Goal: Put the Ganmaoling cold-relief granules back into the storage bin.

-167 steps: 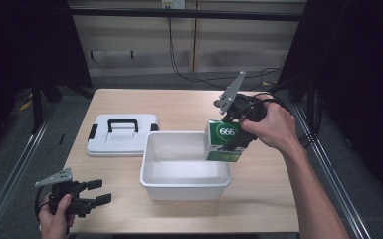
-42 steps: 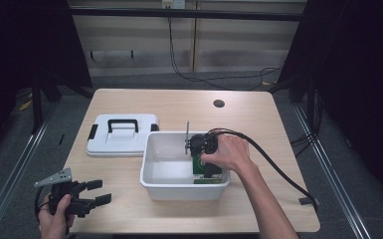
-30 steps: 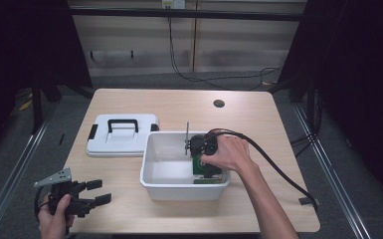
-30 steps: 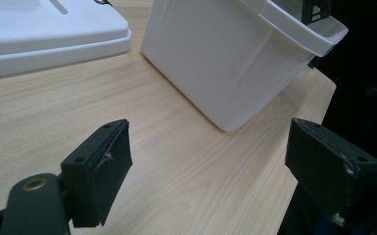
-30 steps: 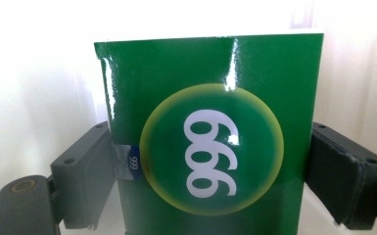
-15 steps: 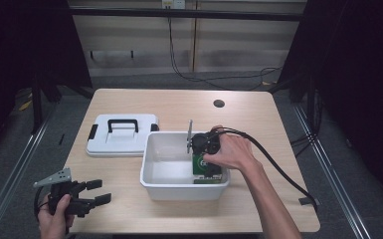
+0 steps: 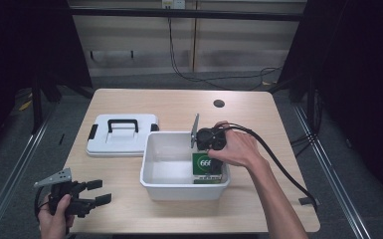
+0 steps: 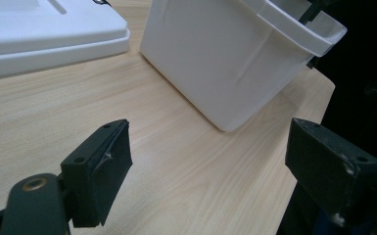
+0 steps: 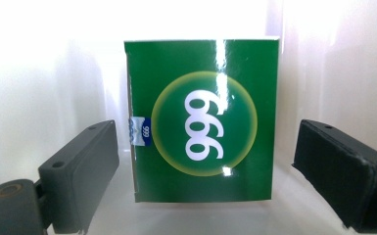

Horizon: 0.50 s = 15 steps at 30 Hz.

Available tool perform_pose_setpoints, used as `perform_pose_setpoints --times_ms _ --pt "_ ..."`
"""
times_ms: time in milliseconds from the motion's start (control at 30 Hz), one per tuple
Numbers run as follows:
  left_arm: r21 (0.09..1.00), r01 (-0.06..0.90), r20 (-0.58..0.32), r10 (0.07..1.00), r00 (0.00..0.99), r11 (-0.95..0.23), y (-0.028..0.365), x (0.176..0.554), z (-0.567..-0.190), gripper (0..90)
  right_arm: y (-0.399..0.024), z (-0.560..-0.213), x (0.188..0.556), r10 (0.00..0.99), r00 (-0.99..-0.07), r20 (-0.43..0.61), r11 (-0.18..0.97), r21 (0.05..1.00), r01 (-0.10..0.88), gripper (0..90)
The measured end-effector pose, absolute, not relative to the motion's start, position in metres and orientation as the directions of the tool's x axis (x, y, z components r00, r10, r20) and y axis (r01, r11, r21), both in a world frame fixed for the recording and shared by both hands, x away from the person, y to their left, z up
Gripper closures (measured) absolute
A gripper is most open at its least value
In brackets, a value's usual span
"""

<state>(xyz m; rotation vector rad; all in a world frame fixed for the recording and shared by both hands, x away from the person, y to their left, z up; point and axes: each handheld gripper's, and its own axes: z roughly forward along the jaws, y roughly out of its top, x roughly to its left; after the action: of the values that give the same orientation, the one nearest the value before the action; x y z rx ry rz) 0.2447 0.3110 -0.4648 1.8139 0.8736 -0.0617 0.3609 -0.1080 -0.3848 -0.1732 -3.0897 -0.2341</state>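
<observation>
The right tool is now standing spread, having released the green box, which is resting inside the white bin at its right wall. The left tool is idling spread at the table's front-left corner.

Lab: bare table, dark curtains, floor cables.

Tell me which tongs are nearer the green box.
Right. The right tongs sit in the white tub, open, jaws either side of the green box. The left tongs hover open over the table's near left corner, outside the tub.
</observation>
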Motion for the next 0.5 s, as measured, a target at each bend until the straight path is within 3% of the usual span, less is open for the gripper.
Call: perform_pose_setpoints --times_ms 500 --pt "0.793 0.588 -0.431 0.535 0.727 -0.160 0.311 0.245 -0.465 17.3 -0.128 -0.354 0.353 0.154 -0.987 0.046 0.920 0.359 0.160 13.5"
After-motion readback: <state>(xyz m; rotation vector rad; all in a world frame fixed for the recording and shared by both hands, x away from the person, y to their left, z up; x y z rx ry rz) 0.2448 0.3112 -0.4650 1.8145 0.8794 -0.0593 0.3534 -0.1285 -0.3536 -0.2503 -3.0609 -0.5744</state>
